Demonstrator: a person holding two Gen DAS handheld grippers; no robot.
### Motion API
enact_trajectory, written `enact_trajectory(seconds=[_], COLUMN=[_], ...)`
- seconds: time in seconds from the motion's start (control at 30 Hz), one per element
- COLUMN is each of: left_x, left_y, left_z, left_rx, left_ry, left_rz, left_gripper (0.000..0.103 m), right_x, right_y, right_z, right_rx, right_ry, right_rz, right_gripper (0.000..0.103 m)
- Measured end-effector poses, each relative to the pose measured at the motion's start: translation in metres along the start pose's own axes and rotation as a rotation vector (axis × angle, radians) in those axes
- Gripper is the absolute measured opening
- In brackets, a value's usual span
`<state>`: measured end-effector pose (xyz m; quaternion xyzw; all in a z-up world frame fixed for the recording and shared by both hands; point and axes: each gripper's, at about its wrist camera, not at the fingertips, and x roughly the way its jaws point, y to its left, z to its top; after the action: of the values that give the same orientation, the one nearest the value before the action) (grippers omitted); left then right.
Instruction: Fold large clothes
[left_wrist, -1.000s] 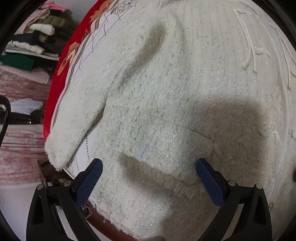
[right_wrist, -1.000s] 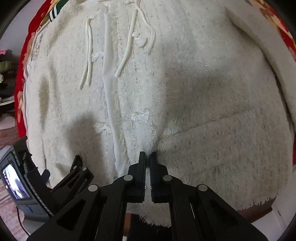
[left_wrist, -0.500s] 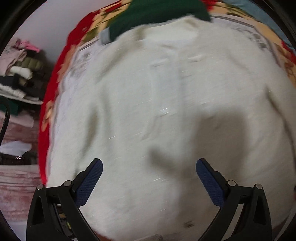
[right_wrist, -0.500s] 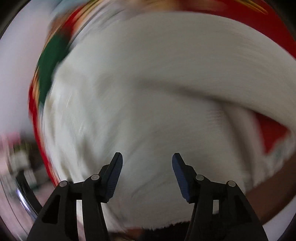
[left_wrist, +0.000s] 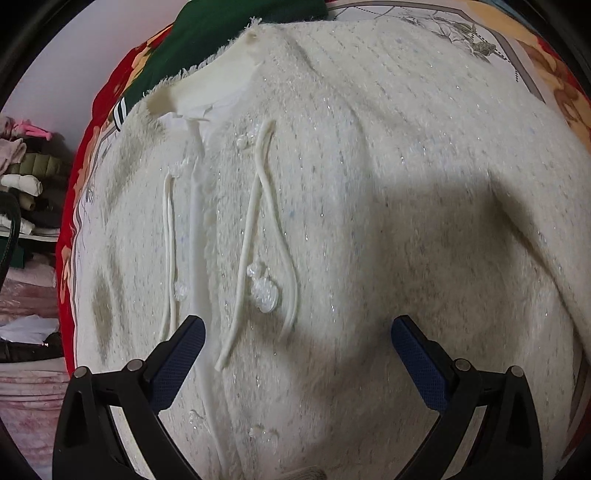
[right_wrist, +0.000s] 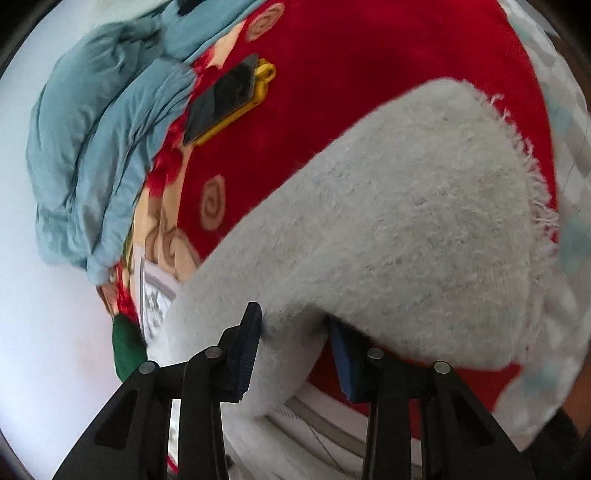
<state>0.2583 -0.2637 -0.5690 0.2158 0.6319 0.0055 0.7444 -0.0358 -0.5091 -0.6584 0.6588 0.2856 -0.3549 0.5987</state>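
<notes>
The fluffy white jacket (left_wrist: 369, 192) is lying spread out on the red flowery blanket (right_wrist: 369, 92) on the bed, with its white strings (left_wrist: 255, 236) lying down its front. The left gripper (left_wrist: 297, 349) is hanging over it with fingers wide apart, holding nothing. The right gripper (right_wrist: 295, 347) is closing its fingers around the jacket's sleeve (right_wrist: 406, 229). A phone (right_wrist: 221, 99) is lying far off on the blanket, near a blue cloth (right_wrist: 96, 147).

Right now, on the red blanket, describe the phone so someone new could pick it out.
Start at the red patterned blanket in the right wrist view, then look toward the crumpled blue garment at its far edge. The phone lies flat just beside that garment: a dark glossy screen in a yellow case, the only hard, flat item among fabrics.
</notes>
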Motion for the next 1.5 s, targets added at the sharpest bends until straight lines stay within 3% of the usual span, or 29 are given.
enact_trajectory(seconds=[0.1,0.13,0.17,0.33,0.5,0.63,0.77,0.83,0.9,0.97,1.0,1.03,1.07,1.13,1.23,1.33,1.5], left_x=[-0.001,-0.002,-0.005,-0.016,0.0,0.012,0.019,0.024,0.034,0.049,0.053,0.057,0.061,0.063,0.061,0.057,0.065], left_y=[0.001,0.002,0.005,0.029,0.078,0.144,0.209,0.233,0.258,0.284,0.293,0.303,0.313,0.329,0.345,0.355,0.373], left_z=[0.005,0.008,0.008,0.02,0.026,0.017,-0.007,-0.021,-0.04,-0.064,-0.072,-0.082,-0.093,-0.11,-0.13,-0.144,-0.159], left_rx=[-0.006,-0.011,-0.017,-0.093,-0.227,-0.389,-0.51,-0.555,-0.599,-0.643,-0.657,-0.674,-0.69,-0.723,-0.743,-0.753,-0.78], left_ry=[0.007,0.003,-0.004,-0.032,0.035,0.082,0.093,0.097,0.121,0.168,0.185,0.205,0.225,0.246,0.257,0.26,0.277], left_rz=[0.0,-0.001,-0.003,-0.005,0.008,0.011,0.032,0.041,0.061,0.078,0.081,0.083,0.081,0.07,0.057,0.041,0.037], left_gripper=[0.103,0.103,0.103,0.103,0.103,0.103,0.103,0.103,0.103,0.103,0.103,0.103,0.103,0.103,0.103,0.103,0.103], right_x=[0.017,0.015,0.014,-0.009,-0.025,-0.011,0.034,0.07,0.1,0.142,0.152,0.161,0.162,0.145,0.108,0.088,0.123], right_y=[-0.005,0.001,0.009,0.085,0.206,0.296,0.364,0.373,0.358,0.325,0.311,0.296,0.288,0.283,0.291,0.303,0.331], right_z=[0.007,0.008,0.008,-0.005,-0.055,-0.131,-0.255,-0.332,-0.402,-0.474,-0.49,-0.506,-0.512,-0.516,-0.497,-0.459,-0.412], right_rx=[0.05,0.046,0.029,-0.164,-0.52,-0.822,-1.211,-1.431,-1.647,-1.865,-1.893,-1.893,-1.879,-1.83,-1.715,-1.541,-1.27], right_ry=[0.018,0.006,0.002,-0.052,-0.046,0.014,0.103,0.155,0.202,0.36,0.433,0.545,0.592,0.654,0.696,0.663,0.574], right_rz=[0.004,0.001,-0.003,0.001,0.013,0.022,-0.012,-0.079,-0.166,-0.291,-0.316,-0.314,-0.309,-0.231,-0.113,-0.073,-0.103], right_gripper=[0.045,0.034,0.012,0.011,0.011,0.011,0.011,0.011,0.011,0.016,0.019,0.032,0.05,0.064,0.064,0.064,0.064])
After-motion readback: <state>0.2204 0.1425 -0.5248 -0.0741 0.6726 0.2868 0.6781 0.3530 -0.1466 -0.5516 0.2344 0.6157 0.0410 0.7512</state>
